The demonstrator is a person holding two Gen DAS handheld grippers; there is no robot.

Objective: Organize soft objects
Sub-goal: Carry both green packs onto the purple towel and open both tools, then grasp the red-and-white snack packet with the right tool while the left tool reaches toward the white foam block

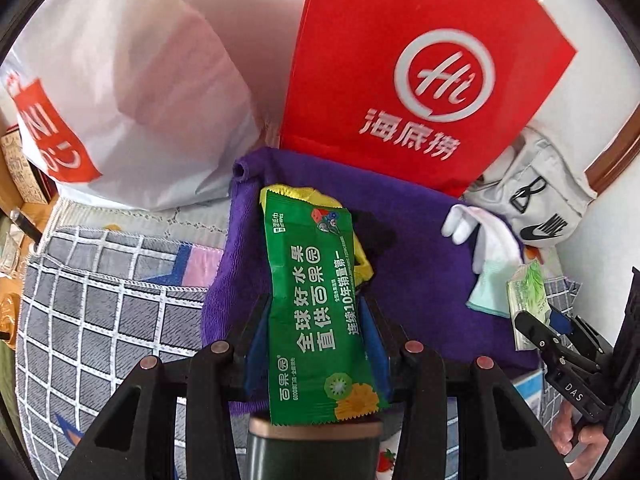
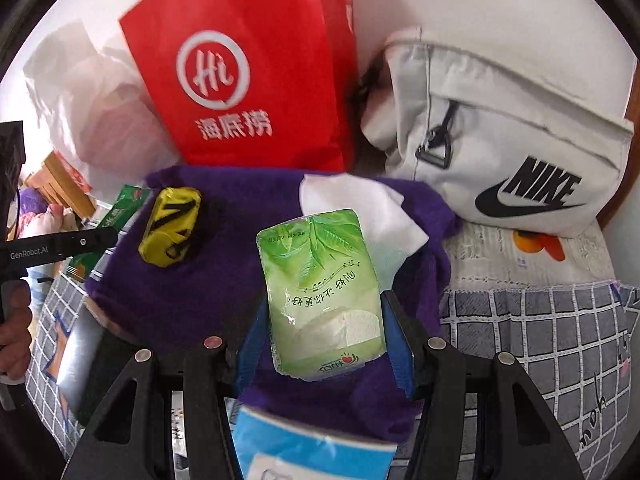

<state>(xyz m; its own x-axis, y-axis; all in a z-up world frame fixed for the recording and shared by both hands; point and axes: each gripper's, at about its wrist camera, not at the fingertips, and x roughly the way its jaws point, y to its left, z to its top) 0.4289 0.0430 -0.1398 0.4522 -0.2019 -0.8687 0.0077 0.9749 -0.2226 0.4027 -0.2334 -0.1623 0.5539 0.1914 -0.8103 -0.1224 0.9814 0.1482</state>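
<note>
My left gripper is shut on a long green wet-wipe packet, held above a purple towel. A yellow-and-black folded item lies on that towel, partly hidden behind the packet in the left wrist view. My right gripper is shut on a light green tissue pack over the same purple towel. A white cloth and a pale mint cloth lie on the towel's right part. In the left wrist view the right gripper shows at the right edge with the tissue pack.
A red paper bag and a white plastic bag stand behind the towel. A white Nike pouch lies at the back right. A grey checked blanket covers the surface. A blue-and-white pack lies near the front. A hand shows at left.
</note>
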